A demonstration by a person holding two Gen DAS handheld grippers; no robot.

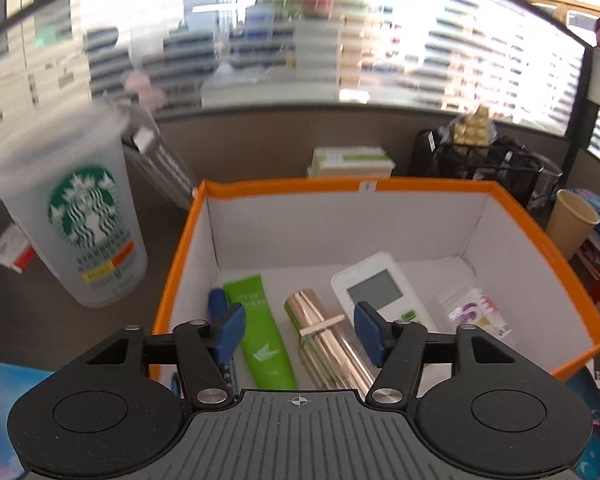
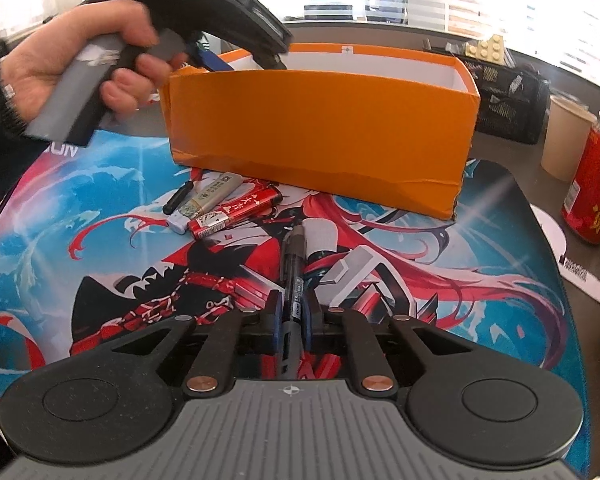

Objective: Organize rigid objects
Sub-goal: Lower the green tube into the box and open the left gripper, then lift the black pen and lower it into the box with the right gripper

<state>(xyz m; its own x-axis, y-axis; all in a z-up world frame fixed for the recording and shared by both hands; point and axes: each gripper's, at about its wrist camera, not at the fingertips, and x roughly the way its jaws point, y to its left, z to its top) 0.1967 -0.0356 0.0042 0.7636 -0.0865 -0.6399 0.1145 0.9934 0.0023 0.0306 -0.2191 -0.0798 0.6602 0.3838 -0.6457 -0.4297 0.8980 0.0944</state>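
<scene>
Pen [image 2: 293,280] pinched in right gripper [image 2: 292,320], near side of orange box [image 2: 320,128]. Left gripper [image 1: 296,332] wide, empty, above box. Step: pickup; next, probably lift over wall.

1. You get strong daylight from the windows [image 1: 340,40] at twelve o'clock, blown out toward one o'clock.
2. Your left view's cup [image 1: 76,216] at nine o'clock smears.
3. Fisheye bending curves your edges.
</scene>
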